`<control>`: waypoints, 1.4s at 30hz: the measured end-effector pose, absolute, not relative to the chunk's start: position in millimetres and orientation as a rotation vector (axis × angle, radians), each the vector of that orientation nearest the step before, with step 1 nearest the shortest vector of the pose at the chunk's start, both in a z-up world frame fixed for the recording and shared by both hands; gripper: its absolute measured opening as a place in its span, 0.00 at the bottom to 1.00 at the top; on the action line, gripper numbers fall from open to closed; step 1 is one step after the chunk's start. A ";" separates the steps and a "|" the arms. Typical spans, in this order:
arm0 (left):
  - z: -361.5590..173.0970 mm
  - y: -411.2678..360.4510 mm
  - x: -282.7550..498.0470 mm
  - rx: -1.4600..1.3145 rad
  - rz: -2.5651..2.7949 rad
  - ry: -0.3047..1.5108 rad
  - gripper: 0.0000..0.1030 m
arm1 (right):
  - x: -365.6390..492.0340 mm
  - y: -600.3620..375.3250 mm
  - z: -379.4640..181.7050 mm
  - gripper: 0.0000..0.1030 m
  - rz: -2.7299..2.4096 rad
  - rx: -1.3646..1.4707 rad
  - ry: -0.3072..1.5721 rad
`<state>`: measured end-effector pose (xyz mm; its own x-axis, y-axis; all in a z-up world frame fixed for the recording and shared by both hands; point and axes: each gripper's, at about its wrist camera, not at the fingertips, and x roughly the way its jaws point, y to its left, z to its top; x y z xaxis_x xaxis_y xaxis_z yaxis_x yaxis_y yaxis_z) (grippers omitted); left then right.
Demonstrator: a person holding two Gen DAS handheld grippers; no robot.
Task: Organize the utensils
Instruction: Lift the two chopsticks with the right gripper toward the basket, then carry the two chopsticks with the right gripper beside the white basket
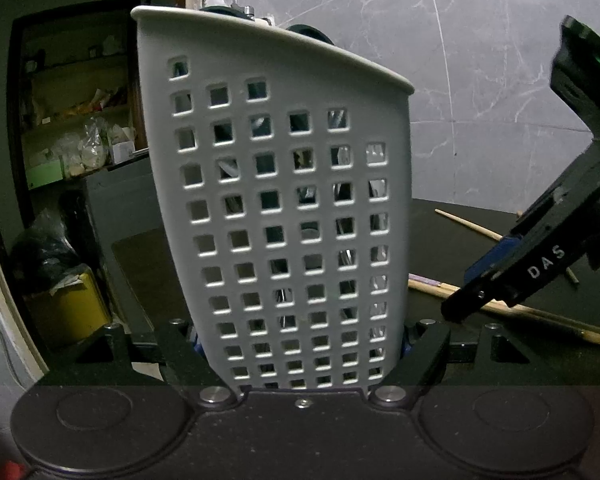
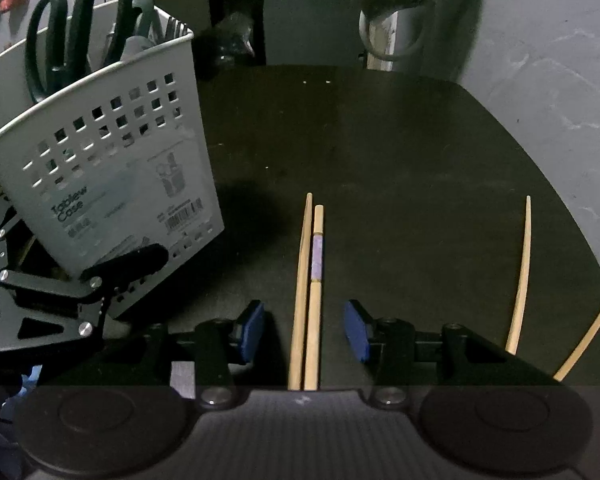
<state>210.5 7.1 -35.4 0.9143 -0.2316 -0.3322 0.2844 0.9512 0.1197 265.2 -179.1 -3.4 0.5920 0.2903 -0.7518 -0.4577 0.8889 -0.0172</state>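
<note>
A grey perforated utensil holder (image 1: 276, 200) fills the left wrist view, gripped near its base between my left gripper's (image 1: 300, 344) fingers. In the right wrist view the holder (image 2: 112, 160) stands tilted at left, holding green-handled scissors (image 2: 72, 28) and forks, with my left gripper (image 2: 100, 276) clamped on its lower part. A pair of wooden chopsticks (image 2: 310, 292) lies on the dark table between the open blue pads (image 2: 254, 330) of my right gripper (image 2: 305, 330), not touching them. My right gripper (image 1: 500, 280) also shows at right in the left wrist view.
Two more chopsticks lie at right, one (image 2: 520, 272) curved-looking, another (image 2: 588, 338) near the table's (image 2: 380, 140) right edge. Shelves with clutter (image 1: 80, 140) and a yellow bin (image 1: 72, 304) stand beyond the table. A grey marble wall (image 1: 480, 60) is behind.
</note>
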 end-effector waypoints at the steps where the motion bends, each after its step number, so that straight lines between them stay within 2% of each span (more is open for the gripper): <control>1: -35.7 7.3 210.7 0.166 -0.268 0.321 0.77 | 267.4 -178.0 -3.0 0.49 0.440 -0.219 0.837; 15: -35.1 10.7 212.3 0.158 -0.275 0.321 0.77 | 276.9 -172.9 1.3 0.46 0.449 -0.238 0.878; 16: -35.1 10.6 212.7 0.158 -0.275 0.321 0.77 | 278.3 -172.0 1.3 0.43 0.451 -0.237 0.880; 17: -35.1 10.7 212.7 0.158 -0.274 0.321 0.77 | 279.1 -170.6 1.5 0.31 0.453 -0.241 0.878; 18: -35.1 10.8 212.8 0.158 -0.274 0.320 0.77 | 279.4 -169.2 1.7 0.25 0.457 -0.245 0.879; 20: -34.8 11.1 213.2 0.157 -0.276 0.321 0.77 | 280.7 -166.2 2.7 0.15 0.468 -0.252 0.888; 21: -34.7 11.3 213.5 0.157 -0.275 0.321 0.77 | 282.0 -165.1 3.0 0.14 0.469 -0.255 0.892; 29: -35.7 12.8 214.0 0.153 -0.281 0.321 0.77 | 300.0 -156.1 11.6 0.13 0.467 -0.289 0.978; 42: -36.5 15.3 214.0 0.149 -0.284 0.321 0.76 | 316.3 -156.3 16.8 0.14 0.490 -0.296 1.019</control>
